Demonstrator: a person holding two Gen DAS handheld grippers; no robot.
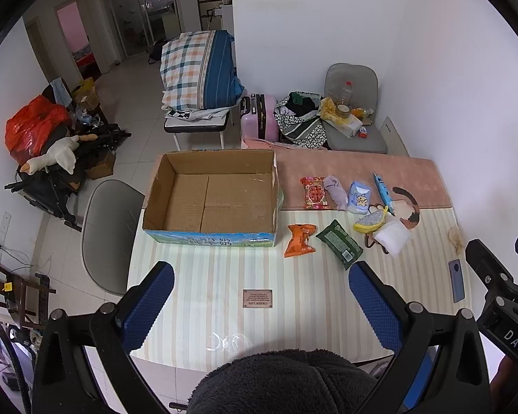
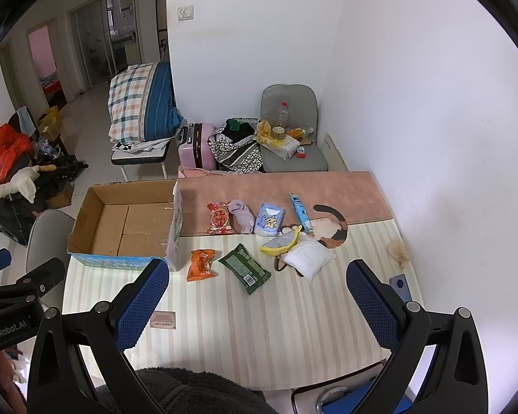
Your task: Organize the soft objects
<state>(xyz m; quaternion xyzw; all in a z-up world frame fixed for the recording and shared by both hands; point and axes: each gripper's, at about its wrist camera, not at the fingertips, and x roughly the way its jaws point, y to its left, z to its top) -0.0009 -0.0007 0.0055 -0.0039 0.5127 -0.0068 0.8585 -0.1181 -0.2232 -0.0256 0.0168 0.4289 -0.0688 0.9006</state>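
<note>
An empty cardboard box (image 1: 210,200) stands at the table's far left; it also shows in the right wrist view (image 2: 127,224). To its right lie soft items: an orange packet (image 1: 298,239), a green packet (image 1: 340,243), a red packet (image 1: 314,193), a rolled lilac cloth (image 1: 336,191), a blue tissue pack (image 1: 359,197), a yellow-rimmed pouch (image 1: 371,222) and a white pad (image 1: 393,238). My left gripper (image 1: 262,281) is open and empty above the near table. My right gripper (image 2: 259,279) is open and empty, high above the green packet (image 2: 245,269).
A phone (image 1: 456,279) lies near the table's right edge, beside a wall. A cat-shaped mat (image 1: 409,207) and a blue tube (image 1: 383,189) lie behind the items. A grey chair (image 1: 110,234) stands left of the table. Chairs, a suitcase (image 1: 259,117) and bags crowd the floor beyond.
</note>
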